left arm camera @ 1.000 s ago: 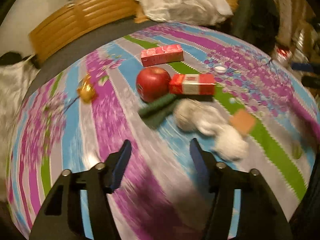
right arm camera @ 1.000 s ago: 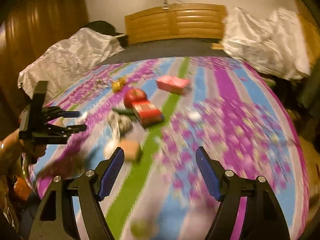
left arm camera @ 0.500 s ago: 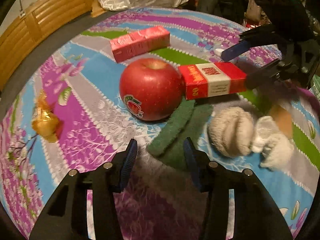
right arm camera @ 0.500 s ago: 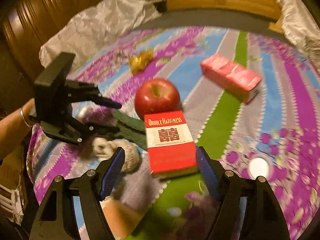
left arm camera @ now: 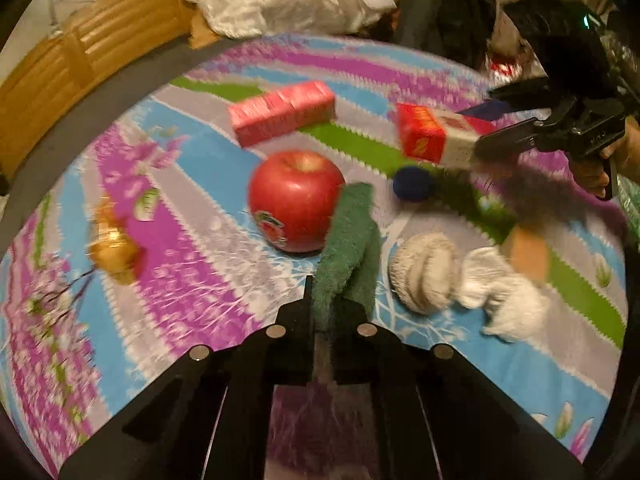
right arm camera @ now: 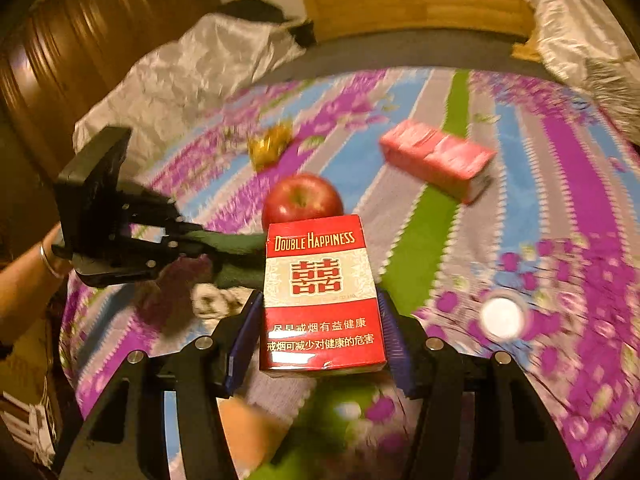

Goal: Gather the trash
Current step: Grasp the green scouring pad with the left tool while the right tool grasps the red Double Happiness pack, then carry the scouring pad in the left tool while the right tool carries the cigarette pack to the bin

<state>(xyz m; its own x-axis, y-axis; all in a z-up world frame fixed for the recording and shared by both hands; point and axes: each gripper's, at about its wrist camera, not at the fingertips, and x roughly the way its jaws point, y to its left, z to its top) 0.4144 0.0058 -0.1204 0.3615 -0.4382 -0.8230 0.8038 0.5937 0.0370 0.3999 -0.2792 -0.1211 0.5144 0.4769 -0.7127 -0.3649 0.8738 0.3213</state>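
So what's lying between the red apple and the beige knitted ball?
The dark green cloth strip, pinched by the left gripper, lies between red apple and beige knitted ball in left wrist view.

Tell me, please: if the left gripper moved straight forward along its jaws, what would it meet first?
The left gripper is shut on the green cloth strip, which extends ahead of it. Beyond the strip, the red apple seems the first thing in line, slightly left; depth is unclear.

Bed (left arm camera: 192, 240), striped floral cover. Red apple (left arm camera: 296, 200) centre; pink carton (left arm camera: 282, 112) beyond; gold wrapper (left arm camera: 112, 248) left; beige knit ball (left arm camera: 424, 272), white wad (left arm camera: 508, 300) right.
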